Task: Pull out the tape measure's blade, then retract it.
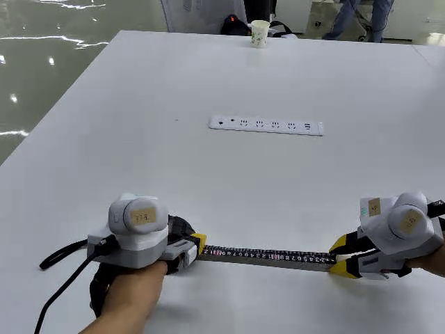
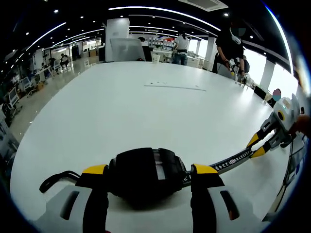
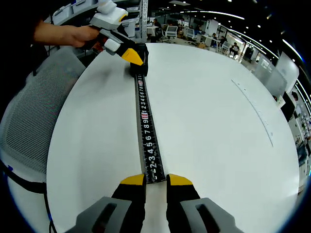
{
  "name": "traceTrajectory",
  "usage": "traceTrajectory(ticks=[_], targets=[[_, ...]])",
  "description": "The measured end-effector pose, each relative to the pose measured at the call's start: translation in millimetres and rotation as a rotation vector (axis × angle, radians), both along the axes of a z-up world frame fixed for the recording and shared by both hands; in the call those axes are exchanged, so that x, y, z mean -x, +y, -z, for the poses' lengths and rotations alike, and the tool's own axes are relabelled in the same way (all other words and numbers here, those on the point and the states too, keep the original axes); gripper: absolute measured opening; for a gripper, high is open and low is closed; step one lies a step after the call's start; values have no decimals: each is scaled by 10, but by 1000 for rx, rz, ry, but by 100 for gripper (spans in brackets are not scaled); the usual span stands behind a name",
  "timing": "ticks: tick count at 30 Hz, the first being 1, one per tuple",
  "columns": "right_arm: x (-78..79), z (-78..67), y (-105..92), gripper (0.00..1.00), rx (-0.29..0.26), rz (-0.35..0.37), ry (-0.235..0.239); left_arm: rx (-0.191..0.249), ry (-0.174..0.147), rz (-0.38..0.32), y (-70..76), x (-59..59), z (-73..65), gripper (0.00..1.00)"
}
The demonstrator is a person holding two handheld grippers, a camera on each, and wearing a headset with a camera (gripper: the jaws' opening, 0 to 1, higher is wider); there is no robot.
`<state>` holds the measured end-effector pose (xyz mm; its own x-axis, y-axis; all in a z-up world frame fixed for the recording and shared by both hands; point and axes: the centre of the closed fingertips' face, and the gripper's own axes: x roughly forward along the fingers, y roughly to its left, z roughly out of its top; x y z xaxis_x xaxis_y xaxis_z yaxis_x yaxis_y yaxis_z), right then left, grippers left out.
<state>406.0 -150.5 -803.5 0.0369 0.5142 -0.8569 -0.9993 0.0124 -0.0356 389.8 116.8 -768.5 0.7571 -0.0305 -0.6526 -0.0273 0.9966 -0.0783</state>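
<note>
A black tape measure case (image 2: 146, 171) sits between the yellow-tipped jaws of my left gripper (image 2: 149, 170), which is shut on it; in the head view that gripper (image 1: 197, 245) is at the lower left. The dark numbered blade (image 1: 268, 255) runs out flat across the white table (image 1: 222, 174) to my right gripper (image 1: 341, 256), shut on the blade's end. In the right gripper view the blade (image 3: 146, 135) stretches from my right gripper (image 3: 156, 180) away to the case (image 3: 141, 65). The left gripper view has the blade (image 2: 233, 160) leading to the right gripper (image 2: 259, 145).
A white power strip (image 1: 266, 125) lies mid-table beyond the blade. A paper cup (image 1: 259, 33) stands at the far edge. A black cable (image 1: 59, 254) trails from the left gripper. A mesh chair (image 3: 34, 121) is beside the table. People stand at the room's far side.
</note>
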Motion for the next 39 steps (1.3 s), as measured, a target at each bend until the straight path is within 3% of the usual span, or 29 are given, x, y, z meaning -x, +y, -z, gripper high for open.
traceTrajectory(ticks=[23,39], targets=[[2,8,-8,10,22,-26,13,-8,14,-41,37,-17,57,64],[-3,11,-6,10,38,-39,12,-20,32,-23,44,-15,59,60]])
